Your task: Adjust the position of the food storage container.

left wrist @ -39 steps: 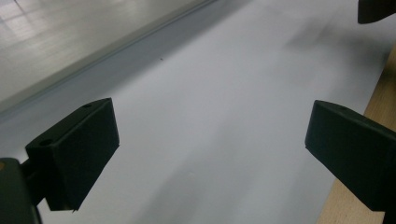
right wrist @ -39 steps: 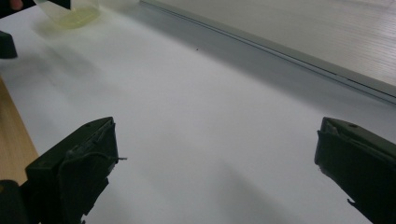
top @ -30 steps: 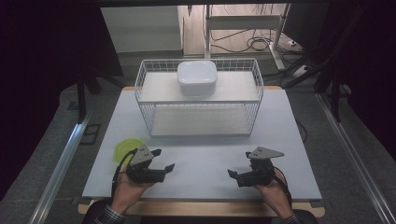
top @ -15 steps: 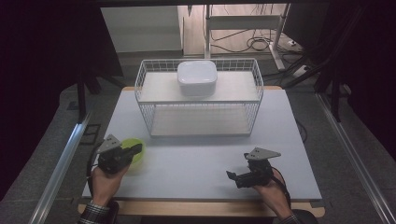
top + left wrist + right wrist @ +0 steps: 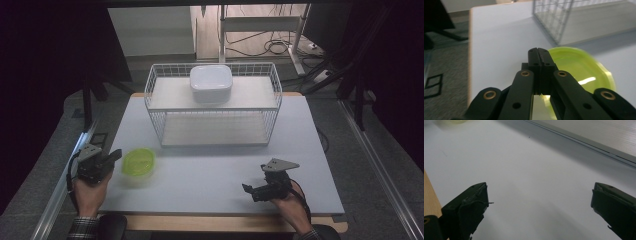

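Observation:
A round yellow-green lidded container sits near the left front of the white table. My left gripper hovers just left of it over the table's left edge, jaws shut with nothing between them. In the left gripper view the shut jaw tips point at the left rim of the green lid. My right gripper rests low at the front right, pointing left. Its jaws stand wide open over bare table.
A white wire basket stands at the middle back of the table, with a white lidded box in its upper rear part. The basket's corner shows beyond the green lid. Dark floor and a metal rail lie left of the table.
The left gripper has moved left from the front middle to the table's left edge, and its jaws have gone from open to shut. The right gripper and green container have not moved.

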Motion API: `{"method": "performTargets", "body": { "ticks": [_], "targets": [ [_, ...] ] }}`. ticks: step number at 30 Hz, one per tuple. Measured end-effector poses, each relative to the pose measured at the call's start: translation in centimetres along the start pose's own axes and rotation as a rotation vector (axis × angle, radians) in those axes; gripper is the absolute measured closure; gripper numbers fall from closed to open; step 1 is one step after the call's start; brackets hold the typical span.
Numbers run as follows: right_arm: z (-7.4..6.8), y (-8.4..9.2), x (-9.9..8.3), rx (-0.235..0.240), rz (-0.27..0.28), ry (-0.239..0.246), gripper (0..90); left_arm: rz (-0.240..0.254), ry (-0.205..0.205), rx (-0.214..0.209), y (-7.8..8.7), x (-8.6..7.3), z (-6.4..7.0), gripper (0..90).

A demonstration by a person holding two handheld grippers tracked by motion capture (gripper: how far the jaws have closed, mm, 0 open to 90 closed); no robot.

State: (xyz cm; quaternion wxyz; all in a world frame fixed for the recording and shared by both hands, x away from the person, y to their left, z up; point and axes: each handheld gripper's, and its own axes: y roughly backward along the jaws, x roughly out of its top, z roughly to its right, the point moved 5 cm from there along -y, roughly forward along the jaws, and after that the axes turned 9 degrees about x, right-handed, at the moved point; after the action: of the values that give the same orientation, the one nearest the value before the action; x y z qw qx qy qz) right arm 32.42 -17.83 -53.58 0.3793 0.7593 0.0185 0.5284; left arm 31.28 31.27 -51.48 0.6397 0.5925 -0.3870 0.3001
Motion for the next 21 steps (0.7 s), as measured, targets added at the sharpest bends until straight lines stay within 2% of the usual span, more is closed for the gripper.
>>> {"method": "performTargets", "body": {
  "ticks": [4,7,11,21],
  "targets": [
    [0.0,-0.1,0.0,-0.001,-0.002,0.001,2.0,-0.039,0.014,0.046,-0.6,-1.1,-1.7,90.0],
    [0.0,-0.1,0.0,-0.001,-0.003,0.003,2.0,-0.082,0.028,0.057,-1.2,-1.8,-2.4,90.0],
    [0.0,-0.1,-0.1,-0.003,-0.005,0.009,1.9,-0.155,0.034,0.014,-2.6,-2.8,-2.1,90.0],
    [-0.1,-0.4,-0.3,-0.002,-0.021,0.013,1.9,-0.226,0.019,-0.059,-4.0,-3.4,-0.1,90.0]
  ]
}}
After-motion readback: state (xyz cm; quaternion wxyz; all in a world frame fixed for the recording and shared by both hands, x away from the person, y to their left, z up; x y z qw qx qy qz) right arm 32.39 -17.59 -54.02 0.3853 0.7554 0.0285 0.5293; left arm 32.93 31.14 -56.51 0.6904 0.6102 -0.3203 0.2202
